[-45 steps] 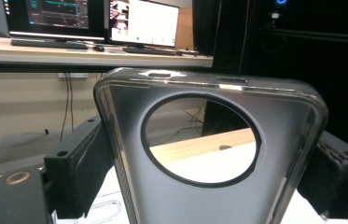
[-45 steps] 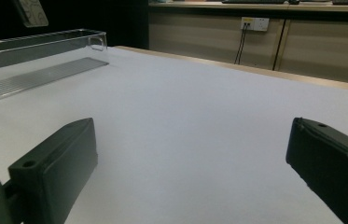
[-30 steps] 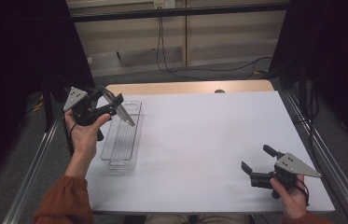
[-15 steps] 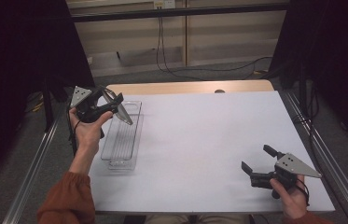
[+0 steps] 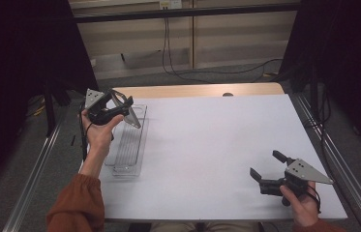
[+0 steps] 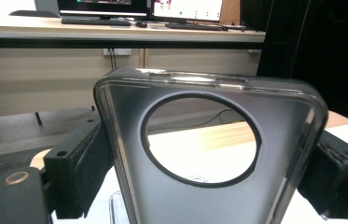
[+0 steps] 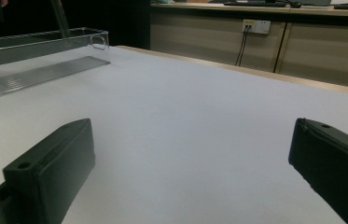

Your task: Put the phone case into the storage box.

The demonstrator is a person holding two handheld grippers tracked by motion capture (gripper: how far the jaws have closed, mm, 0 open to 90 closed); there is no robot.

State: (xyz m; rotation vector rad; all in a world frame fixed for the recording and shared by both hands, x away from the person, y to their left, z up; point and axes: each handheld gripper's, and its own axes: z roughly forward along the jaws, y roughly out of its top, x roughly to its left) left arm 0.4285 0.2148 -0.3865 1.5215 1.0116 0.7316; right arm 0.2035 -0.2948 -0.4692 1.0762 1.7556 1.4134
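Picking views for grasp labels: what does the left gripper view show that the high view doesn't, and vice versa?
Left gripper view: the phone case is translucent grey, with a round cutout, and both pads press its side edges; monitors on a desk behind. High view: the left tongs hold it above the clear tray on the white table, while the right tongs rest open, holding nothing. Both: the held case and the tray beneath it.

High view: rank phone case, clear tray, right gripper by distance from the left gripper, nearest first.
1. Phone case: clamped between the jaws of the left gripper, above the tray's far end.
2. Clear tray: on the table's left edge, just below it.
3. Right gripper: open, at the near right corner, far across the table.
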